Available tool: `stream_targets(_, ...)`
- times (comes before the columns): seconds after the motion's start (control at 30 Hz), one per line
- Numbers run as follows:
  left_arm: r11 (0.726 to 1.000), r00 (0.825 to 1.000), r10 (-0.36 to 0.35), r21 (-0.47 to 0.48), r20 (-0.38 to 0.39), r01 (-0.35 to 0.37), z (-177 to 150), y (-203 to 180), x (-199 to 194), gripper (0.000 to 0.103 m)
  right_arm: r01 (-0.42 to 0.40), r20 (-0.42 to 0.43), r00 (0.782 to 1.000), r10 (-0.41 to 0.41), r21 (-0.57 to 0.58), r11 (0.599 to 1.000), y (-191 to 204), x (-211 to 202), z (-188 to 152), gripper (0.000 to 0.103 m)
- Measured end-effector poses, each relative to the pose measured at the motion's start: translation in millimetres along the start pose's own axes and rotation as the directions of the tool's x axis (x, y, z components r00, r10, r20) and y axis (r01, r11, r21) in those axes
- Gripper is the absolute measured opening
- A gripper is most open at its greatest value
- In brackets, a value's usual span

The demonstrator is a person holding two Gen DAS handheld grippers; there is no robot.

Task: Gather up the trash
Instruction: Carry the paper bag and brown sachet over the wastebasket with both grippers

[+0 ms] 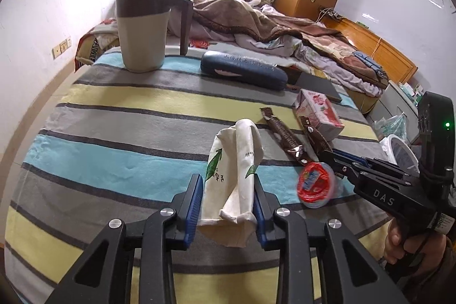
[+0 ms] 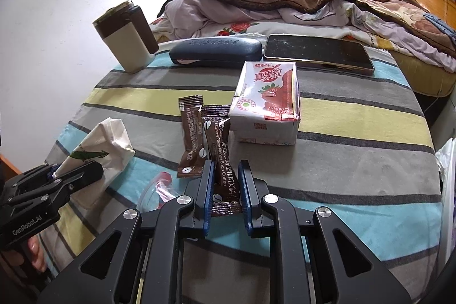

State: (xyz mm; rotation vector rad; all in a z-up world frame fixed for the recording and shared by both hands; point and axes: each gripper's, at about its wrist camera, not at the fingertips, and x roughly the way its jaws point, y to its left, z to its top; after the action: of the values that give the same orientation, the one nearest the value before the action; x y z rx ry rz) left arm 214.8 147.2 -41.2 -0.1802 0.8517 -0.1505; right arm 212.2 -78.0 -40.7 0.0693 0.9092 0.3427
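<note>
Left wrist view shows our left gripper clamped on the crushed paper cup, while our right gripper pinches a coffee sachet between its pads; both are held, we judge, for carrying to the bin.

On the bench a mug stands at the far left. To its right lie a glasses case and then a phone. In front of them sits a drink carton, and two coffee sachets lie just left of it. A crumpled paper cup lies further left, with a small lidded cup between it and the sachets. The bed is behind the bench.
</note>
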Motion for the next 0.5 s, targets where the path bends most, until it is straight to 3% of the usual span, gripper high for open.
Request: stream_targets(0.5, 0.999, 0.998, -0.004, 0.048, 0.070, 0.001, -9, -38, -40, 0.032, 0.014, 0.086, 0.996, -0.015, 0.014, 1.000, -7, -43, -12, 0.020)
